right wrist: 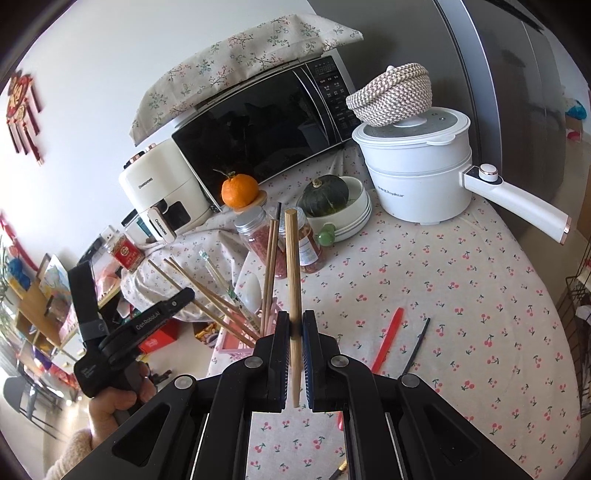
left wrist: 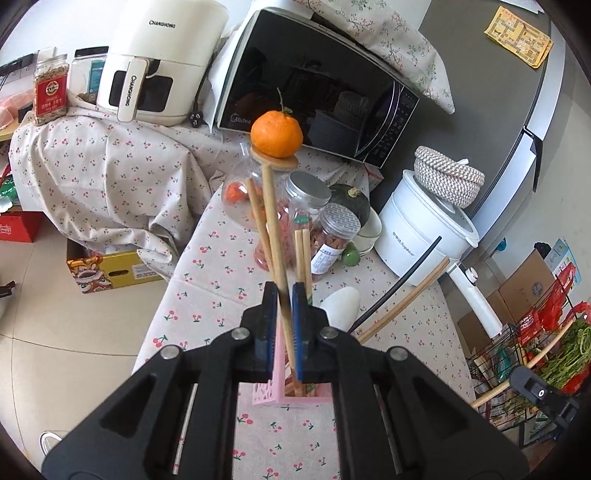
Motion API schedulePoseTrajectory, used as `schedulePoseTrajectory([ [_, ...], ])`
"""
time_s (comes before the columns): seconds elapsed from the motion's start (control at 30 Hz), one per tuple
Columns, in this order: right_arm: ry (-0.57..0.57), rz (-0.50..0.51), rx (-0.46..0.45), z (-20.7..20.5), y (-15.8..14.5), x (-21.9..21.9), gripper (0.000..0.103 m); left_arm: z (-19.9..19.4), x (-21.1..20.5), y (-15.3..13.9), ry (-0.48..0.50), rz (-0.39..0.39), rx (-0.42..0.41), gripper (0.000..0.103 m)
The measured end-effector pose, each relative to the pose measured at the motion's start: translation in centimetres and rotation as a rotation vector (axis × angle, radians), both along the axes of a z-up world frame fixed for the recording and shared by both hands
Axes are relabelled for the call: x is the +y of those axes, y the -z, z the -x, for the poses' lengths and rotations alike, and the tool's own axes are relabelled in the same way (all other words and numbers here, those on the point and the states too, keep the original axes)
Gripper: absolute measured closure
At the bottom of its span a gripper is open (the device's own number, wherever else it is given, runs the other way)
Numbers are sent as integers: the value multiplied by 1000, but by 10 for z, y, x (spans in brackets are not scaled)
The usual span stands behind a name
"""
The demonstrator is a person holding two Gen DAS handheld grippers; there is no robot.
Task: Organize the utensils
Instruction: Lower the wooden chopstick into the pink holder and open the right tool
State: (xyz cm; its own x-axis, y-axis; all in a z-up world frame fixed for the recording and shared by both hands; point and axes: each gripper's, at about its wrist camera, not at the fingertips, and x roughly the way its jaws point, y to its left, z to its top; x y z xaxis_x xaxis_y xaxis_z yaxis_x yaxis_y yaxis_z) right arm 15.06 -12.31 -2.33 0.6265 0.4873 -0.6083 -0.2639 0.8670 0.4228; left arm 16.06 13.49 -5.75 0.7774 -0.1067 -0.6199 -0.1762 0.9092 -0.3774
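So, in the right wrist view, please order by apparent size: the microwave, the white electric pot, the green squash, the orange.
Largest to smallest, as they look in this view:
1. microwave
2. white electric pot
3. green squash
4. orange
The squash and orange look close; the fisheye may distort them.

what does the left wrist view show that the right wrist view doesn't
Only the left wrist view: a yellow paper note on the grey fridge, a yellow cardboard box on the floor, a wire rack of greens.

Only the right wrist view: a red plastic chopstick and a black chopstick lying on the cherry-print tablecloth, a red wall ornament.

Both: orange mandarin, black microwave, white electric pot, pink utensil holder, each tongs shut on a wooden chopstick.
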Motion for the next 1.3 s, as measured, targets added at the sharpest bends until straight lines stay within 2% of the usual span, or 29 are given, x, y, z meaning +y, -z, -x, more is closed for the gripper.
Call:
schedulePoseTrajectory([
  [0.03, 0, -14, -7, 0, -4, 0, 96, -1, 0, 1, 2, 7, 14, 90],
  [0.1, 4, -40, -29, 1, -11, 0, 96, 2, 1, 0, 3, 11, 23, 66],
  [0.3, 29, -103, -109, -2, -32, 9, 96, 18, 0, -12, 32, -32, 56, 38],
  [0.37, 38, -117, -138, -4, -36, 15, 96, 26, 1, -13, 36, -53, 77, 34],
  [0.63, 57, -124, -174, -21, -28, 47, 96, 41, 14, -5, 58, -129, 146, 32],
  [0.8, 57, -94, -185, -28, -16, 66, 96, 44, 21, -2, 68, -119, 161, 32],
  [1.2, 16, -9, -80, -51, 29, 98, 96, 47, 19, 0, 96, -116, 172, 32],
  [1.3, 14, 0, -42, -56, 35, 97, 93, 46, 15, 4, 112, -125, 185, 32],
])
